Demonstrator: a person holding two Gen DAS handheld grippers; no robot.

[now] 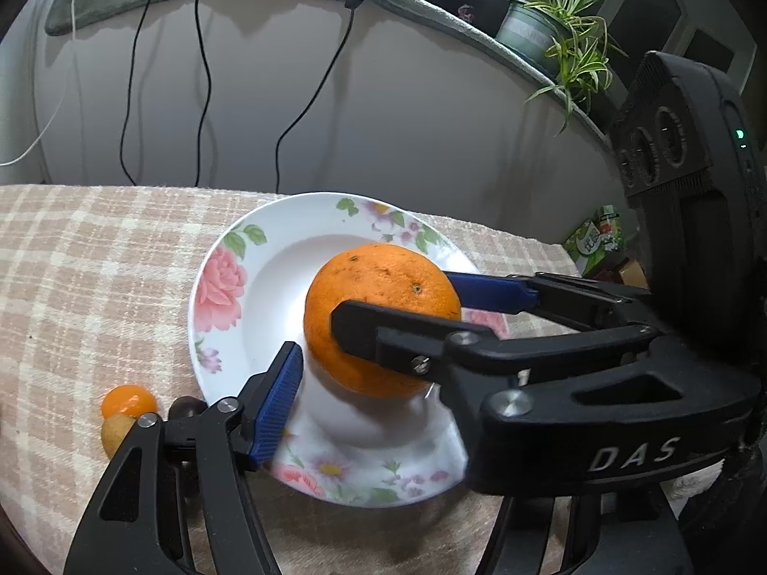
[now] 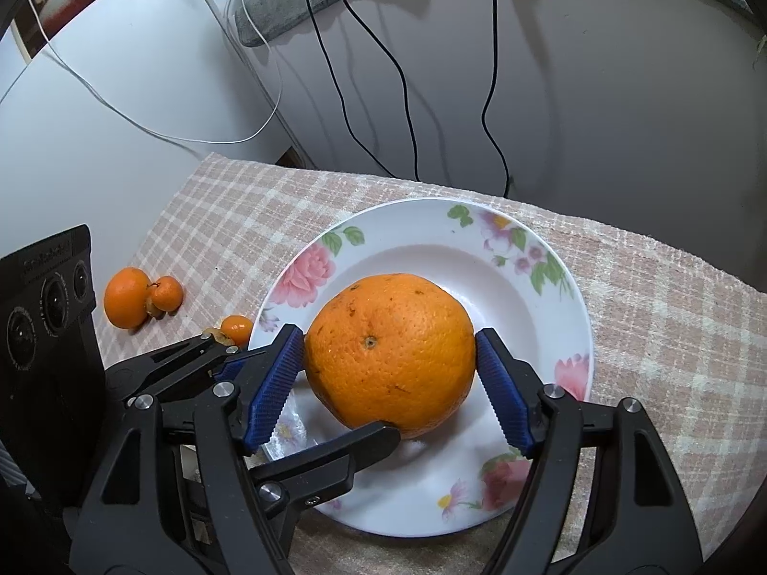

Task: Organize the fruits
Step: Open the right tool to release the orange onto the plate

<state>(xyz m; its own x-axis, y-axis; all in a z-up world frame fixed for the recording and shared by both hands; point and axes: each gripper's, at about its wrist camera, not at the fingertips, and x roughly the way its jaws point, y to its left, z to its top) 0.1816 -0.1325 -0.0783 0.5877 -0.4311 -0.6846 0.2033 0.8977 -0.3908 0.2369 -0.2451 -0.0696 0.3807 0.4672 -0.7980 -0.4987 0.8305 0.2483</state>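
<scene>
A large orange (image 2: 389, 353) sits in the well of a white floral plate (image 2: 527, 282). My right gripper (image 2: 390, 378) straddles it, and its blue pads (image 2: 275, 388) touch both sides of the orange. In the left wrist view the right gripper (image 1: 398, 306) is across the orange (image 1: 378, 297) on the plate (image 1: 268, 287). Only the left blue pad (image 1: 278, 407) of my left gripper shows there, at the plate's near left rim; its jaws are spread wide. Small oranges (image 2: 125, 297) lie left of the plate.
A checked pink cloth (image 2: 671, 335) covers the table. A small orange (image 1: 128, 400), a brownish fruit (image 1: 115, 433) and a dark fruit (image 1: 187, 407) lie by the plate's left rim. Black cables (image 2: 402, 86) hang on the wall behind. A potted plant (image 1: 551, 33) stands on a ledge.
</scene>
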